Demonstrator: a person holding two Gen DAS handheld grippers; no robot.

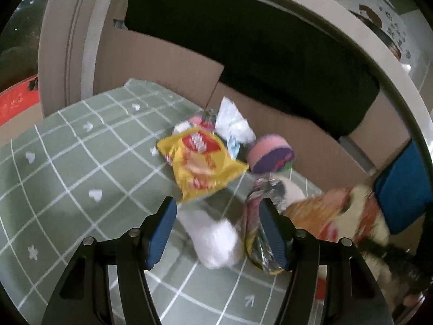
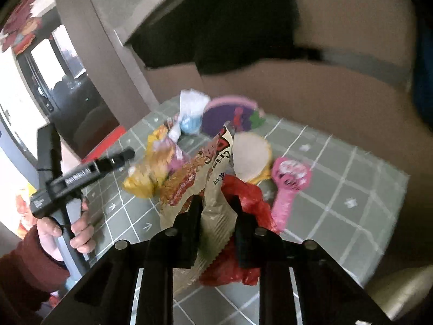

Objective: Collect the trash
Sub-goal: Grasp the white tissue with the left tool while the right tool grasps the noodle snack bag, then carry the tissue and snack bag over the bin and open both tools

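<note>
Right wrist view: right gripper [image 2: 215,208] pinches the beige snack wrapper [image 2: 213,214] at lower centre, its long axis running up-frame; left gripper [image 1: 216,216] gapes wide, white tissue [image 1: 213,241] lying between its fingers.

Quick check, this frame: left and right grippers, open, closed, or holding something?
Left gripper: open, empty; a white crumpled wad lies between its fingers, ungripped.
Right gripper: closed on the beige snack wrapper.
</note>
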